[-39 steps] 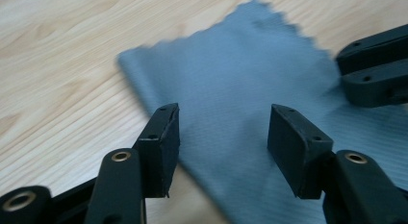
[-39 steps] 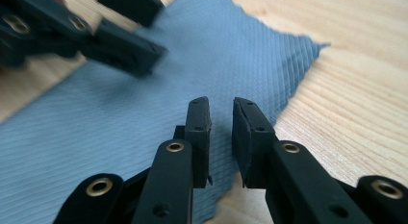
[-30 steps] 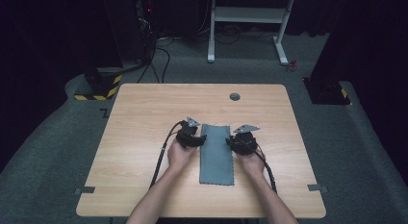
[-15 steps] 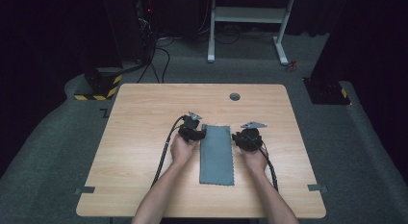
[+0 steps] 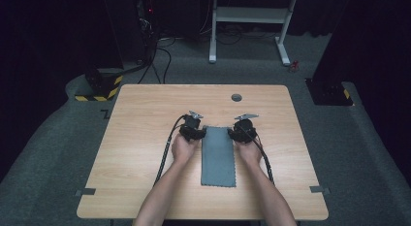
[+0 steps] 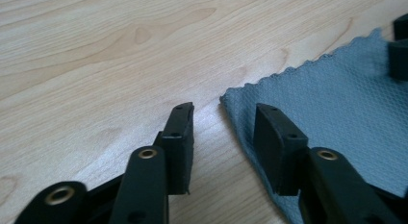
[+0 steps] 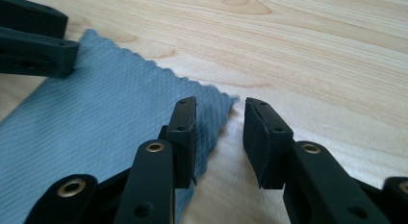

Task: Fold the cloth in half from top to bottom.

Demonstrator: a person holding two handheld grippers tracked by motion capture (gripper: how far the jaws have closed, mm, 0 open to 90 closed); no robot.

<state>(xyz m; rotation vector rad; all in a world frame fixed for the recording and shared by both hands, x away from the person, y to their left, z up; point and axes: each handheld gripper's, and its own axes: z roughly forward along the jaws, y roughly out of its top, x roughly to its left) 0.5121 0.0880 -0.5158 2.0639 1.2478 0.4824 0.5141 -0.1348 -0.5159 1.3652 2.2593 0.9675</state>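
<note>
A grey-blue cloth point(image 5: 218, 155) lies flat as a long strip in the middle of the wooden table point(image 5: 145, 114). My left gripper point(image 5: 195, 133) sits at the cloth's far left corner. In the left gripper view that cloth corner point(image 6: 308, 94) lies between the jaws of the left gripper point(image 6: 223, 113), which have just been closing; the pads do not press on it. My right gripper point(image 5: 241, 133) is at the far right corner. Its jaws have just been opening, and the right gripper point(image 7: 219, 108) straddles the cloth tip point(image 7: 120, 104) without pinching it.
A small round grommet point(image 5: 236, 97) sits in the table near its far edge. A white desk frame point(image 5: 252, 15) and a yellow-black striped base point(image 5: 97, 95) stand on the floor beyond. Cables trail from both grippers toward the near edge.
The right gripper has shifted slightly beside the cloth's far right corner. The left hand has stayed about where it was. The cloth still lies flat.
</note>
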